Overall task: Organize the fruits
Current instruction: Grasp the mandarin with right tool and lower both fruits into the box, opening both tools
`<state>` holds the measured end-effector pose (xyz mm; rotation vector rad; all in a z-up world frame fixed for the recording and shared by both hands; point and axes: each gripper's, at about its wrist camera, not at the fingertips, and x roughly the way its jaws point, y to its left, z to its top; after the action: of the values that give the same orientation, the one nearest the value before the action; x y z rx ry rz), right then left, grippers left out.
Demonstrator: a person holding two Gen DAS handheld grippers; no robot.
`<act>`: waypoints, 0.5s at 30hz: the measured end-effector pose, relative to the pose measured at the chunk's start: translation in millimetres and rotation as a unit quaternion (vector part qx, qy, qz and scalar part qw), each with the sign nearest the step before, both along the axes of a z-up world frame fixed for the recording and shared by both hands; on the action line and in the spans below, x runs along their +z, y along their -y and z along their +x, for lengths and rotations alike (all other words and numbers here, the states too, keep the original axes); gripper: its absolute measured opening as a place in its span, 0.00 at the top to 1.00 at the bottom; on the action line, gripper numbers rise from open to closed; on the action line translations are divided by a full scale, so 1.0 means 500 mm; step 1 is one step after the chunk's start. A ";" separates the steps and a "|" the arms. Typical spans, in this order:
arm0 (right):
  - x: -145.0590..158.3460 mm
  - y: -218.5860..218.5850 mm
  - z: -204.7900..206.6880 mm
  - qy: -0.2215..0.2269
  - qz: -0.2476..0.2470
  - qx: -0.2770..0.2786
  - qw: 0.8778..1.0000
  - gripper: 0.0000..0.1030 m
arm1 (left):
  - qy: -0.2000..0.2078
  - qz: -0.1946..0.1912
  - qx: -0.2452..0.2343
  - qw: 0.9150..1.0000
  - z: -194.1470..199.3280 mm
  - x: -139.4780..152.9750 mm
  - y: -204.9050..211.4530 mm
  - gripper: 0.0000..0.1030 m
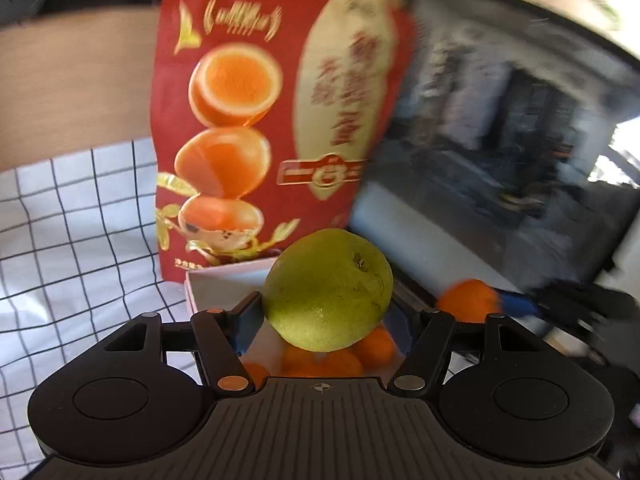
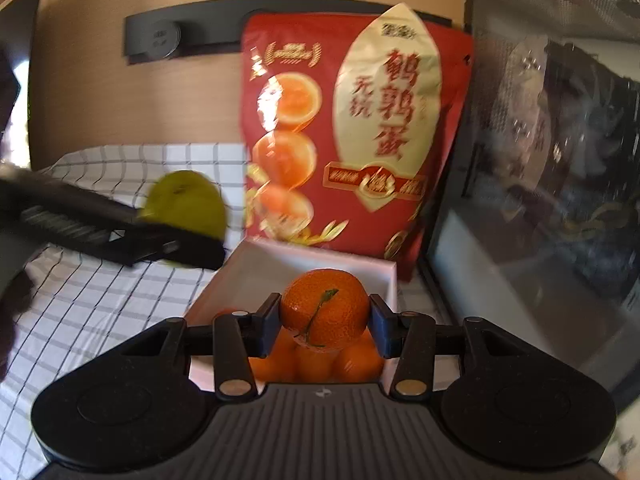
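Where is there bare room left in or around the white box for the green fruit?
Free: the box's far half, between the red bag and the orange pile; also the checked cloth left of the box. Crowded: the near half, with the right gripper holding an orange above it.

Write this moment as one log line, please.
left tongs: hold green fruit | right tongs: hold mandarin | both above white box of mandarins

The white box point(image 2: 320, 268) stands hemmed in: the red snack bag point(image 2: 352, 136) rises directly behind it, the black appliance point(image 2: 540, 168) crowds its right. Left of the box, the checkered surface point(image 2: 100, 300) lies open. Oranges point(image 2: 316, 364) fill its near end.
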<state>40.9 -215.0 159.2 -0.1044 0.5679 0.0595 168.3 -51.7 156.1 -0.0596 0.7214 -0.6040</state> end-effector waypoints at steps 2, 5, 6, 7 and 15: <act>0.002 0.018 0.022 -0.002 -0.002 -0.003 1.000 0.56 | -0.030 0.031 0.011 0.999 0.049 -0.032 0.036 0.32; -0.018 0.046 0.045 -0.022 0.012 -0.006 1.000 0.56 | -0.062 0.100 -0.001 0.993 0.102 -0.094 0.084 0.32; -0.030 0.055 0.052 -0.031 0.018 -0.005 0.999 0.56 | -0.069 0.119 -0.005 0.991 0.114 -0.114 0.099 0.32; -0.043 0.061 0.058 -0.039 0.021 -0.004 0.999 0.56 | -0.074 0.132 -0.009 0.988 0.122 -0.131 0.110 0.32; -0.104 0.088 0.093 -0.077 0.008 0.008 0.997 0.56 | -0.095 0.146 -0.017 0.985 0.140 -0.172 0.119 0.35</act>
<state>87.1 -258.8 107.3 -0.0888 0.7204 0.0884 238.5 -111.1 70.3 0.1701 0.9915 -0.5236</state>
